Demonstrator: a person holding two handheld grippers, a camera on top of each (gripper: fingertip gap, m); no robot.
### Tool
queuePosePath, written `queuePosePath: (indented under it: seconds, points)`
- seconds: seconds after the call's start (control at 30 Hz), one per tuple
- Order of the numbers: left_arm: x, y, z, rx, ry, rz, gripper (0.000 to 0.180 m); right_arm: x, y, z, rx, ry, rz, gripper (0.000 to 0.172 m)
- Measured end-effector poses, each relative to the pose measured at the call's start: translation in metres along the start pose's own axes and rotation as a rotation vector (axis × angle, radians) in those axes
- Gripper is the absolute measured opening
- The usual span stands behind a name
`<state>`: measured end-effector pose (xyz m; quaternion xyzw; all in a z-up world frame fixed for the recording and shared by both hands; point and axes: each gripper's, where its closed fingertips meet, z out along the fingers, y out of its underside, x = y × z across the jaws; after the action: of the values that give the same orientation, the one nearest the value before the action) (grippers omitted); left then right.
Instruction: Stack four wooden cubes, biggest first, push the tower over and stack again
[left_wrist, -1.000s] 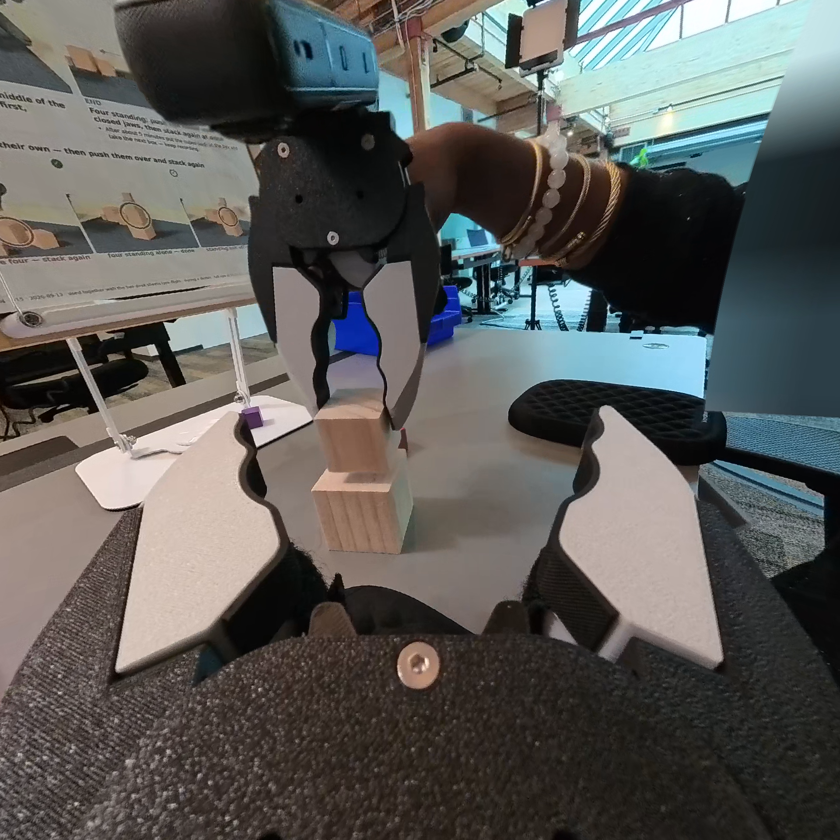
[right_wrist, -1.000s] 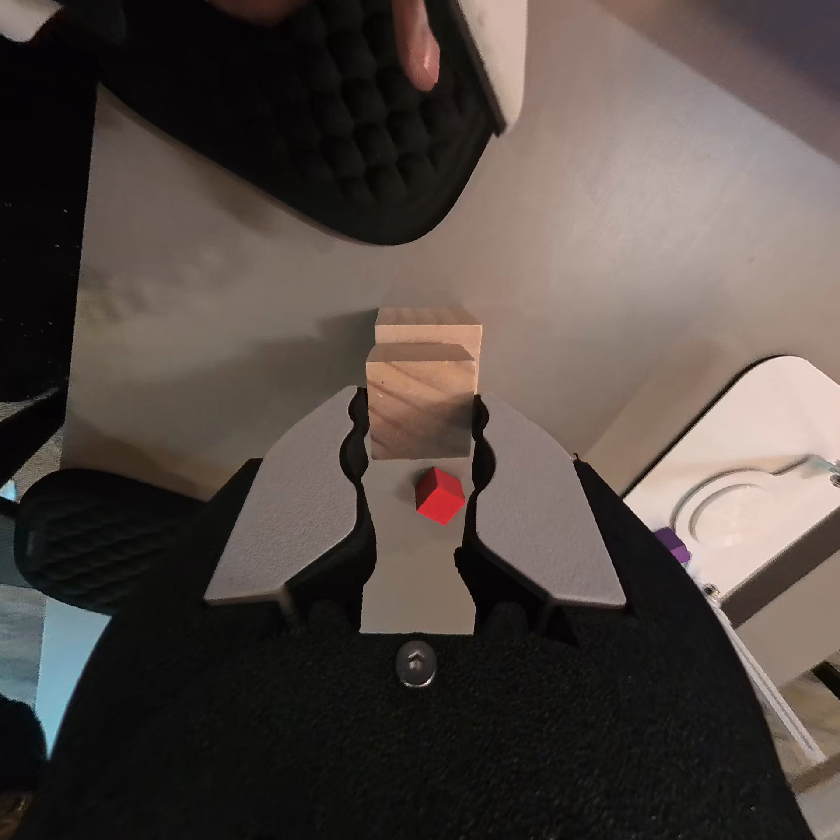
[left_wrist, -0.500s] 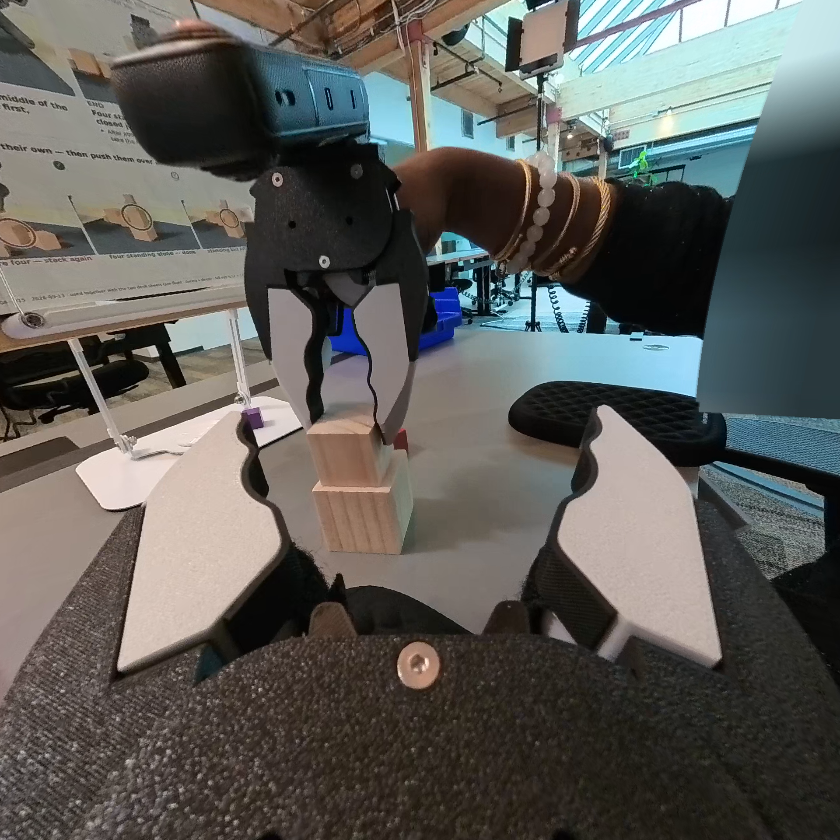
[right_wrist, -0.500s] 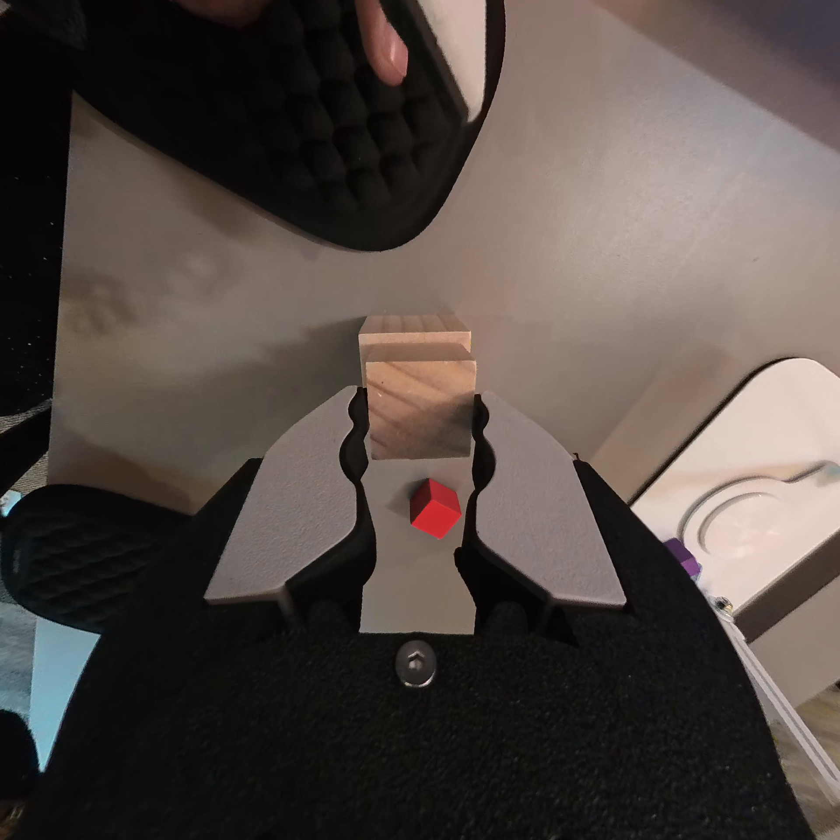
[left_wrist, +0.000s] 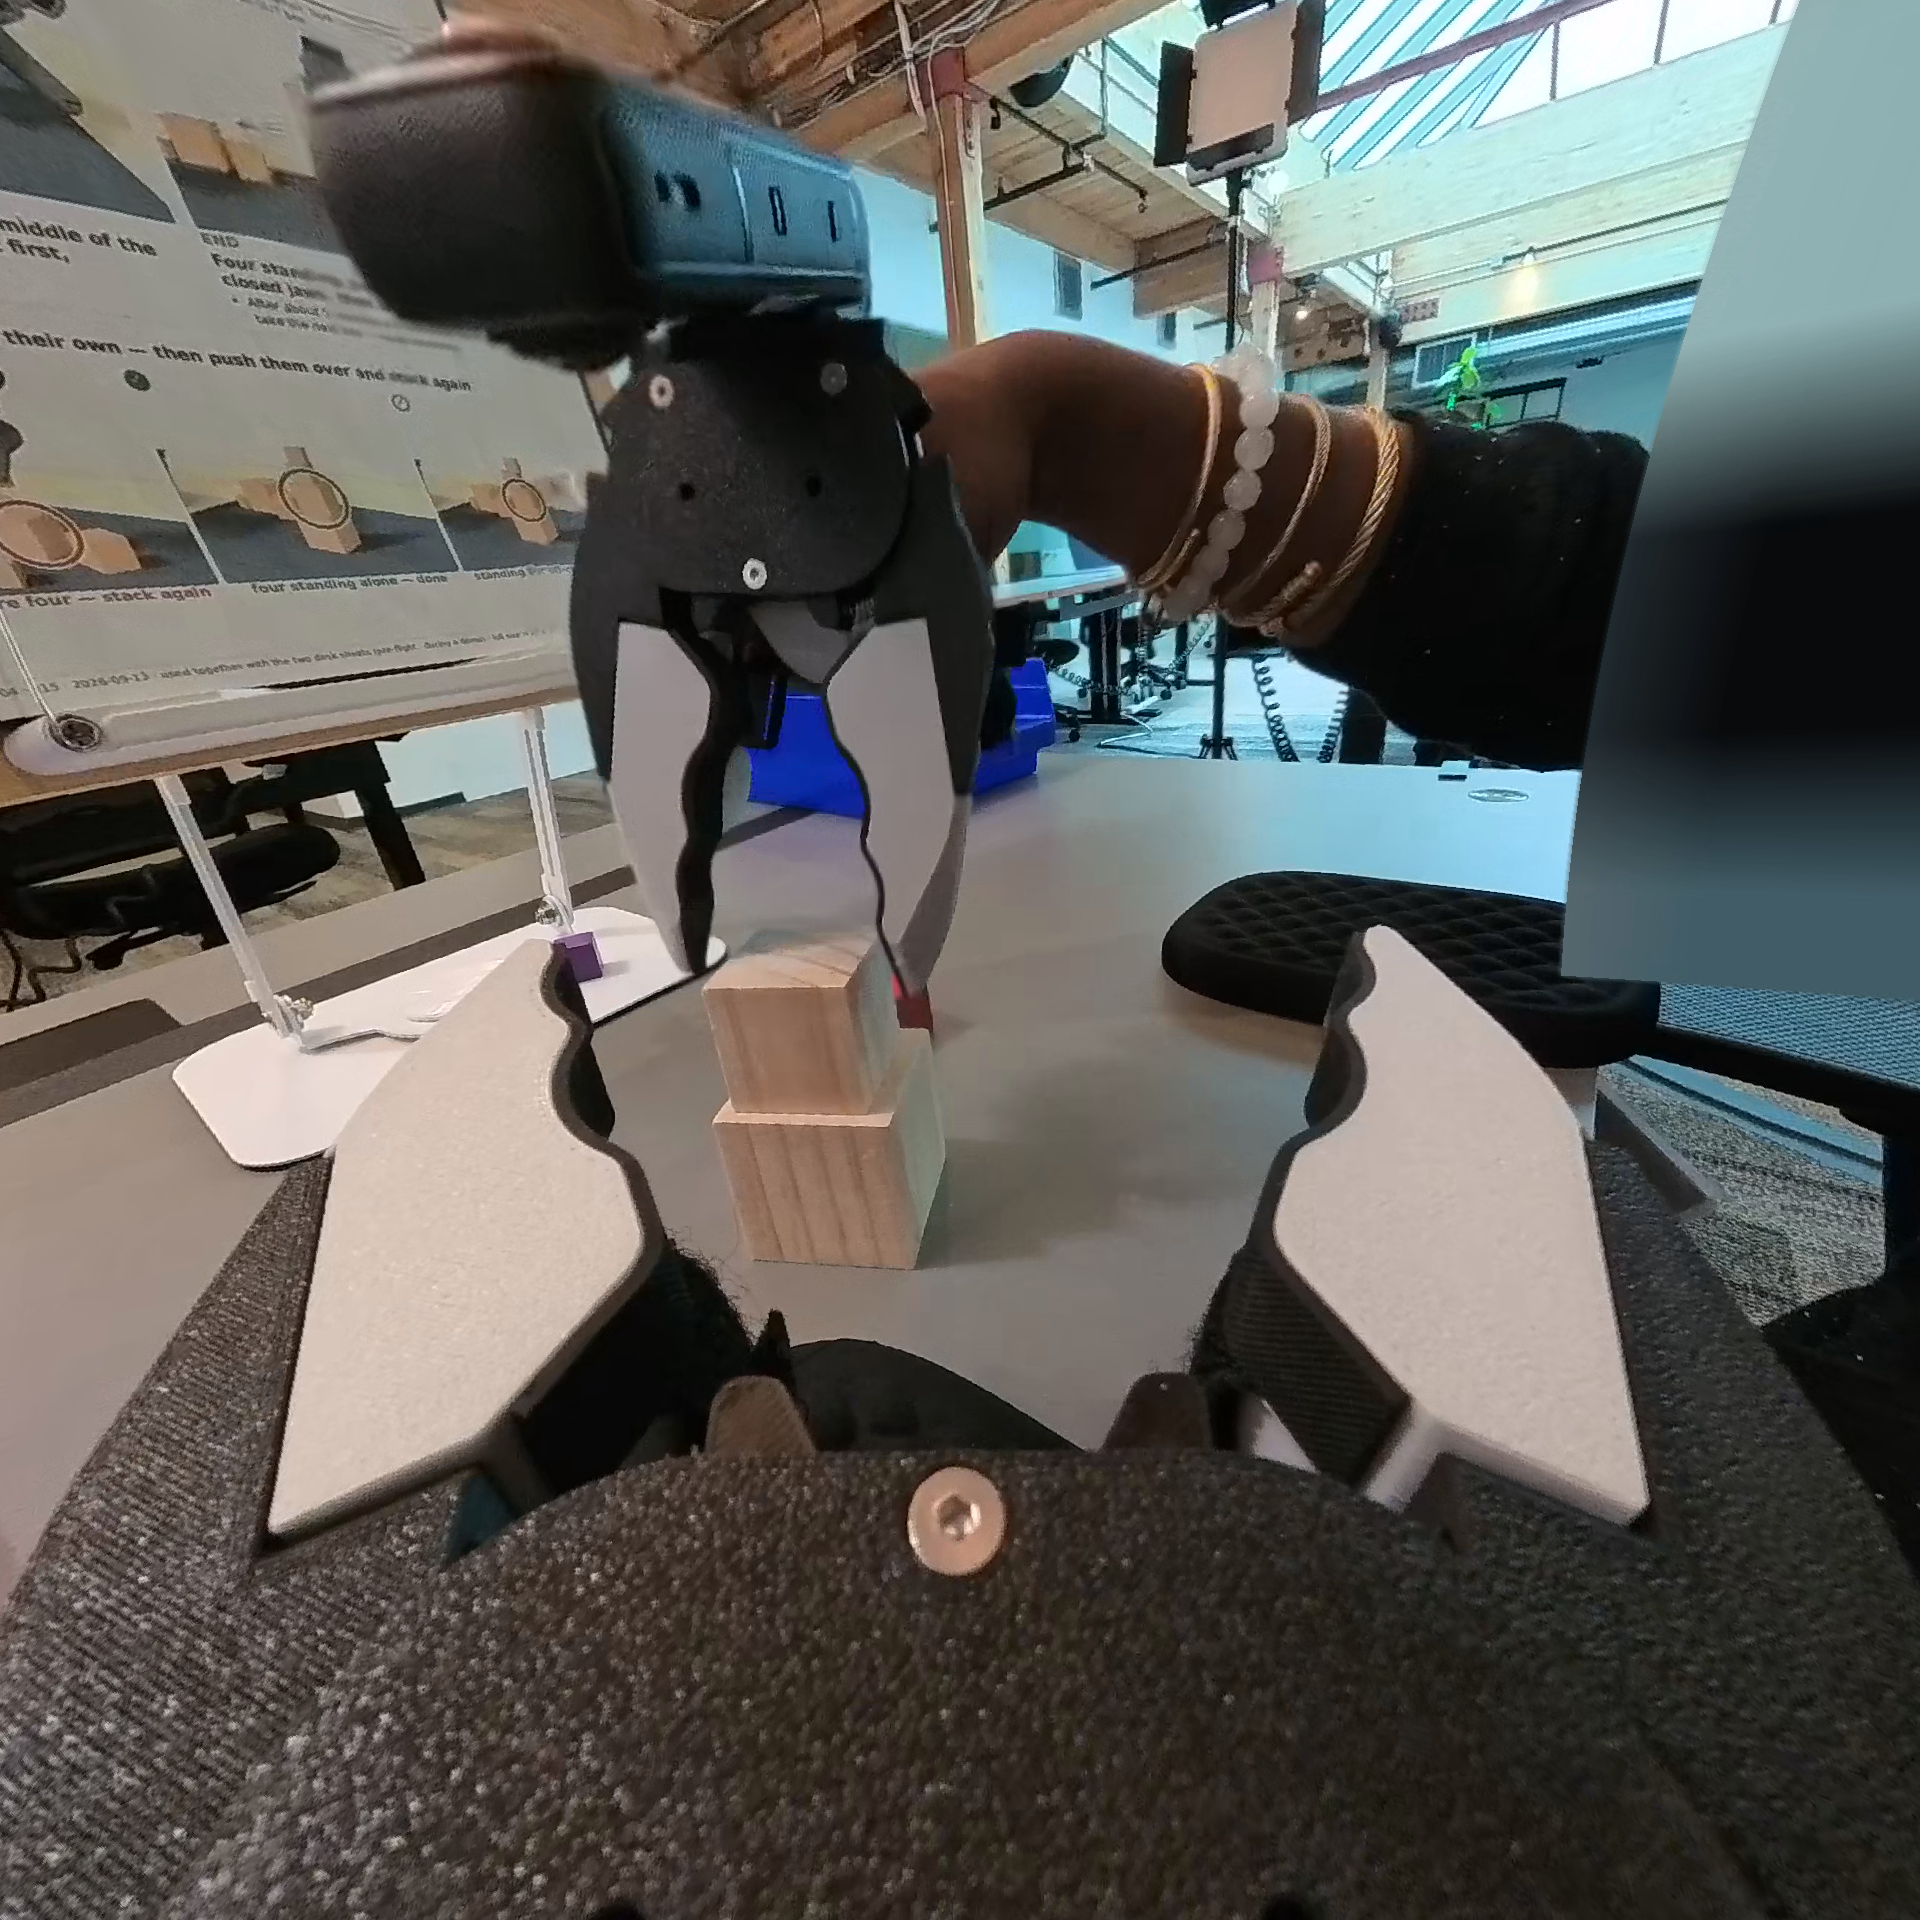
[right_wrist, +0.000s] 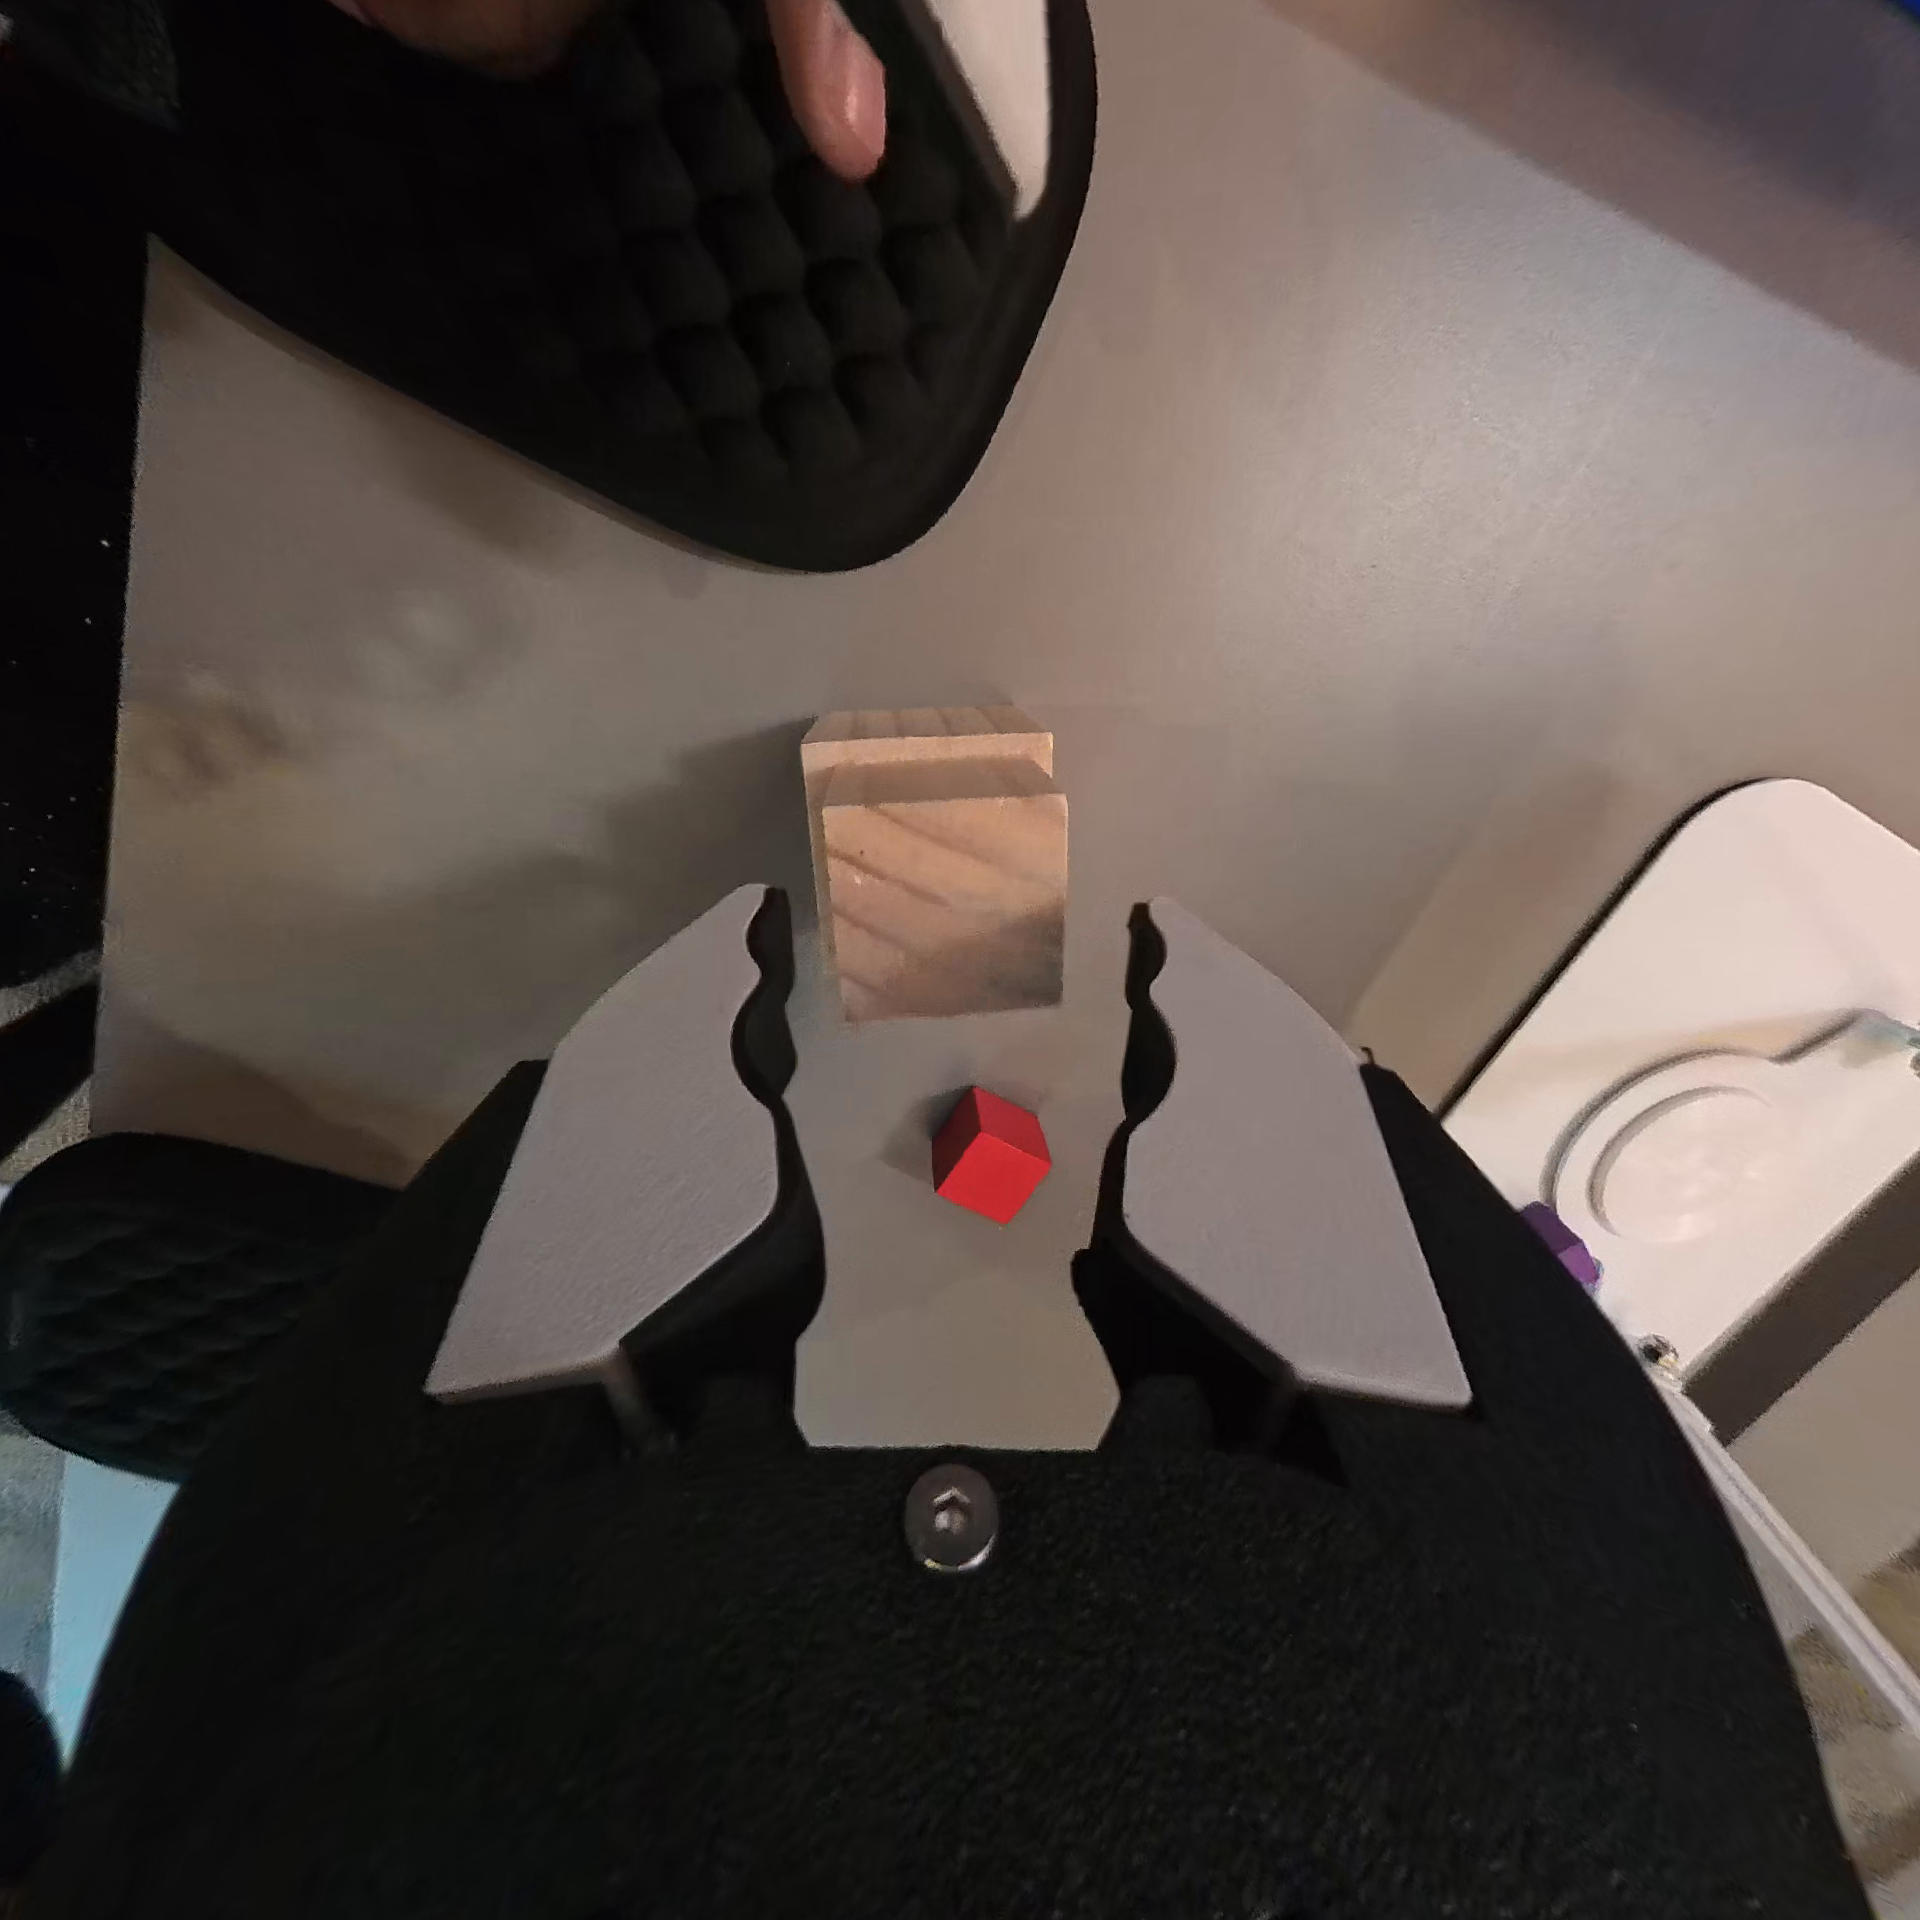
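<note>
Grey tabletop (left_wrist: 1195, 1039), wide and mostly bare, in an open workshop with timber beams and skylights.

White stand base (left_wrist: 301, 1081) off to one side carrying an instruction board (left_wrist: 260, 416); small purple cube (left_wrist: 579, 956) sits on the base. Black quilted pad (left_wrist: 1382, 956) lies on the other side.

Mid-table: two pale wooden blocks stacked, upper block (left_wrist: 795, 1023) resting on lower block (left_wrist: 831, 1184), slightly offset. Tiny red cube (right_wrist: 987, 1169) on the table just behind the stack.

Right gripper (left_wrist: 800, 956) points straight down over the stack, fingers parted wider than the upper block, a gap visible on both sides, pads not pressing, nothing gripped. The block sits directly below, between the tips.

Left gripper (left_wrist: 945, 1049) held low and level, facing the stack side-on, spread wide, empty. Stack stands ahead of it, well clear of either finger.
</note>
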<state>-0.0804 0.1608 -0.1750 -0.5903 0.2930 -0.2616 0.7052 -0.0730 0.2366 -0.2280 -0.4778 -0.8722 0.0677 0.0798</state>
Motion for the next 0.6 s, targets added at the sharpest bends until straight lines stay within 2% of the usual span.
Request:
queuePosePath:
  seconds: [0.1,0.23,0.37,0.6]
  points:
    - [0.000,0.000,0.000,0.002,-0.001,-0.001,0.132,0.006,0.013,-0.015,0.021,0.046,0.051,0.070]
    - [0.000,0.000,0.000,-0.002,-0.001,0.003,0.132,0.014,0.054,-0.023,0.000,0.091,0.203,0.069]
    - [0.000,0.000,0.000,-0.004,0.000,0.005,0.132,0.020,0.096,-0.008,-0.035,0.142,0.419,0.064]
    - [0.000,0.001,0.001,-0.006,-0.002,0.004,0.132,0.013,0.115,0.032,-0.017,0.118,0.531,0.056]
